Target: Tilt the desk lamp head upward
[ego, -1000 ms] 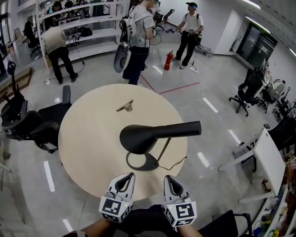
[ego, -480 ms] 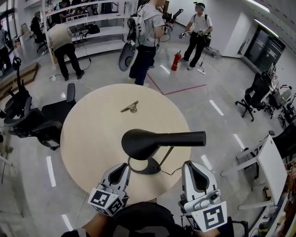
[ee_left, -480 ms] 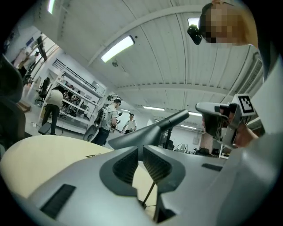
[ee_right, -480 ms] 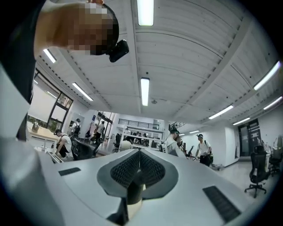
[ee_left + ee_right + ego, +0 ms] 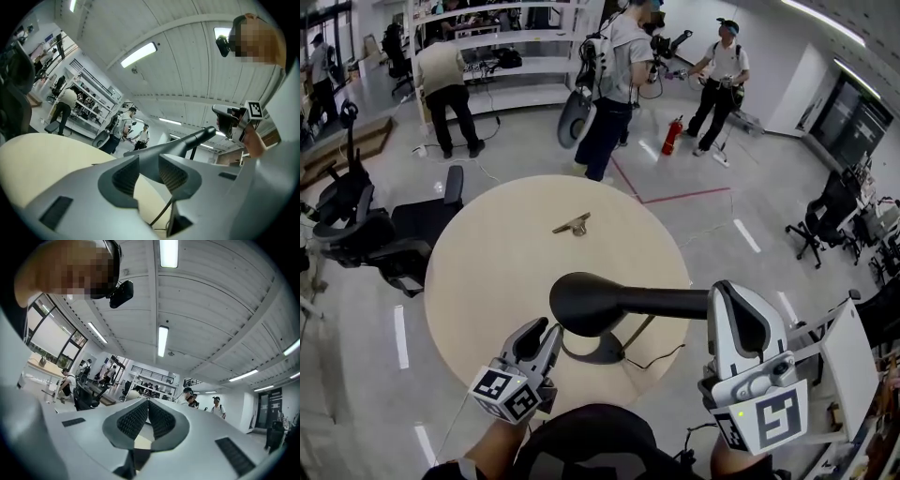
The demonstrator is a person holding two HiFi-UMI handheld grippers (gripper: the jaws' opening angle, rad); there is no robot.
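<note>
A black desk lamp stands on the round beige table [image 5: 487, 272]. Its cone-shaped head [image 5: 586, 302] lies about level, over the flat base [image 5: 598, 349], and the arm [image 5: 670, 302] runs off to the right. My left gripper [image 5: 542, 334] sits low beside the head's left underside; its jaws are opening, and the lamp head [image 5: 183, 143] shows just beyond the gap [image 5: 147, 164] with no pad pressing on it. My right gripper [image 5: 737, 314] is raised near the arm's right end, its jaws [image 5: 148, 405] shut with nothing in them.
A small metal piece [image 5: 573, 225] lies on the table's far side. The lamp's cable [image 5: 661, 361] trails off the near right edge. Black office chairs [image 5: 356, 234] stand at the left and a white desk [image 5: 848, 356] at the right. Several people stand by the shelves beyond.
My right gripper has risen and swung out to the right, close to the lamp arm's end. My left gripper has drifted slightly left and its jaws have parted. The lamp has kept its pose.
</note>
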